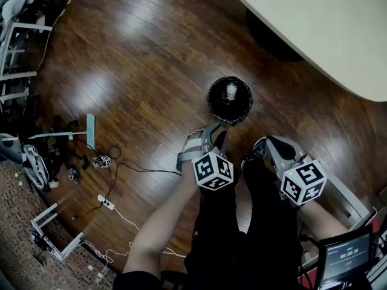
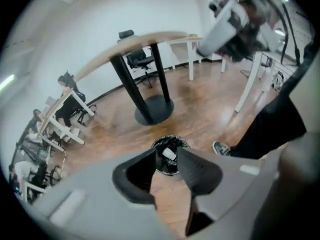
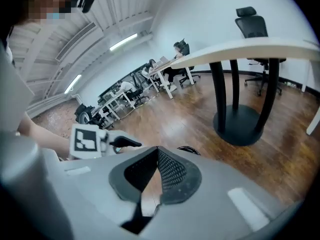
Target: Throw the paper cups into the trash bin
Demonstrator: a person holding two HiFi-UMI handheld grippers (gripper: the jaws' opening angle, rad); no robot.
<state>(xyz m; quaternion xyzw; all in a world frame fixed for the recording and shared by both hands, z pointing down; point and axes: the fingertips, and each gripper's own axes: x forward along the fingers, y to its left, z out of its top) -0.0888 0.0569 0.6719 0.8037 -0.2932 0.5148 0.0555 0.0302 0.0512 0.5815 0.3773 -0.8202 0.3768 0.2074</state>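
We are logging one paper cup (image 1: 231, 90) lying inside the black trash bin (image 1: 211, 103) on the wooden floor (image 1: 139, 53), so at least that throw is looking done. We are finding no other cup on the floor or on the visible part of the table (image 1: 314, 23), and cannot tell whether any are left. The left gripper (image 1: 214, 135) is hovering just short of the bin, its fingers (image 2: 200, 171) standing well apart with nothing between them, only the bin showing beyond. The right gripper (image 3: 157, 153) is hanging beside it, tips meeting, holding nothing.
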